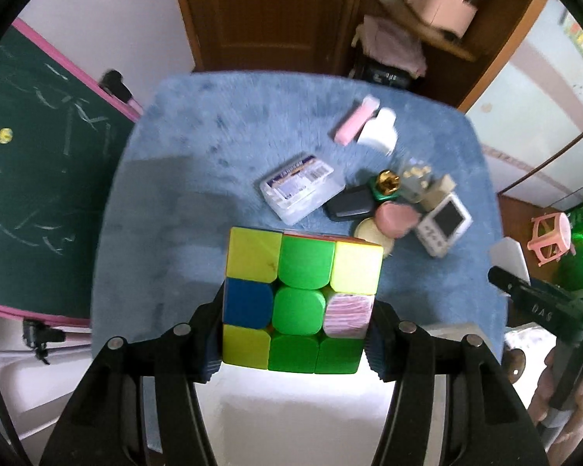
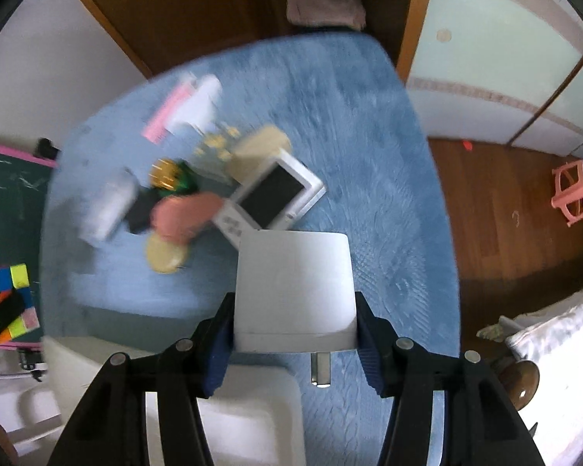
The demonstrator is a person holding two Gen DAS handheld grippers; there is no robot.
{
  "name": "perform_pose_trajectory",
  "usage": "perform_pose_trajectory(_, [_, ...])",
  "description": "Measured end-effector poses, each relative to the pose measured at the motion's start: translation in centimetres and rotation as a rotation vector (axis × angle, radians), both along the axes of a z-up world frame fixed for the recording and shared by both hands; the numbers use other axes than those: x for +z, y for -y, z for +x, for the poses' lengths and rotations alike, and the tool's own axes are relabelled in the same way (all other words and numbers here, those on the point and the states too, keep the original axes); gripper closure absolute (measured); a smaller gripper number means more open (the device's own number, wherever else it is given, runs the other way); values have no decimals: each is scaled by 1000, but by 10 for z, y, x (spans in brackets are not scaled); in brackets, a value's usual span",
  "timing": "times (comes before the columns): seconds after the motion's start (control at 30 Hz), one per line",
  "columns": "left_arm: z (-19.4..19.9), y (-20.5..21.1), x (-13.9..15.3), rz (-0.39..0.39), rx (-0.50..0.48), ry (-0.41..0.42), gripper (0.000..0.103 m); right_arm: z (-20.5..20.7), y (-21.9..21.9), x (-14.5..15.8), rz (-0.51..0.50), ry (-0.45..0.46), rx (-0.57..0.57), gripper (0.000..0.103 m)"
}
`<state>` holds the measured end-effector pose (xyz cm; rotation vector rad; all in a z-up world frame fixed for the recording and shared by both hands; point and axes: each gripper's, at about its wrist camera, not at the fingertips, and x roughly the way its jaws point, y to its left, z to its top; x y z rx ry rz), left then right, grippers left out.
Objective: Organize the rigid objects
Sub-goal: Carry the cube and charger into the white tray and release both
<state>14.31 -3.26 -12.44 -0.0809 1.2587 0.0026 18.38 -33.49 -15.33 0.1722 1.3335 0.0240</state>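
My left gripper [image 1: 293, 334] is shut on a Rubik's cube [image 1: 299, 299] with yellow, green and blue faces, held above a white tray [image 1: 303, 419] at the near edge of the blue mat [image 1: 182, 178]. My right gripper [image 2: 293, 330] is shut on a white plug adapter [image 2: 293, 287], its metal prong [image 2: 320, 369] pointing down, above the white tray [image 2: 252, 419]. The cube and left gripper also show at the left edge of the right wrist view [image 2: 7, 299].
A pile sits on the mat: clear plastic box [image 1: 299, 186], pink bar [image 1: 355, 120], white bottle [image 1: 379, 132], gold-capped green item [image 1: 384, 186], dark case [image 1: 349, 204], pink disc [image 1: 394, 219], white handheld device [image 1: 445, 223]. A chalkboard [image 1: 31, 178] stands left. A pink stool [image 2: 575, 190] is on the floor.
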Motion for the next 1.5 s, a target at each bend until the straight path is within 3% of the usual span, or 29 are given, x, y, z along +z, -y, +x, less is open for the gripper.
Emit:
perform_pose_trajectory(0.13, [-28,-1,34,17,3,46,42,-18,-2,62,19,97,2,47])
perform_pose_trajectory(0.33, [-70,-16,68,3,-47,109,42,-72,-13,128,41,208,-1,47])
perform_pose_trajectory(0.43, [-87,-25,74,3,-72,126,42,-108,-25,153,29,236,-12,47])
perform_pose_trajectory(0.53, [-105,-33,74,9,-104,142,42,-130,-40,157,19,241,-12,47])
perform_pose_trajectory(0.7, [-128,-39,52,2,-163,115,42,-167,-72,148,-4,205,4,47])
perform_pose_trajectory(0.9, [-139,-33,14,-23,-219,51,42,-193,-101,111,-35,116,29,47])
perform_pose_trajectory(1.27, [-140,-2,-72,2,-306,-47,42,-199,-121,23,-68,-24,53,47])
perform_pose_trajectory(1.5, [-142,13,-106,27,-340,-57,42,-192,-123,-27,-103,-109,71,47])
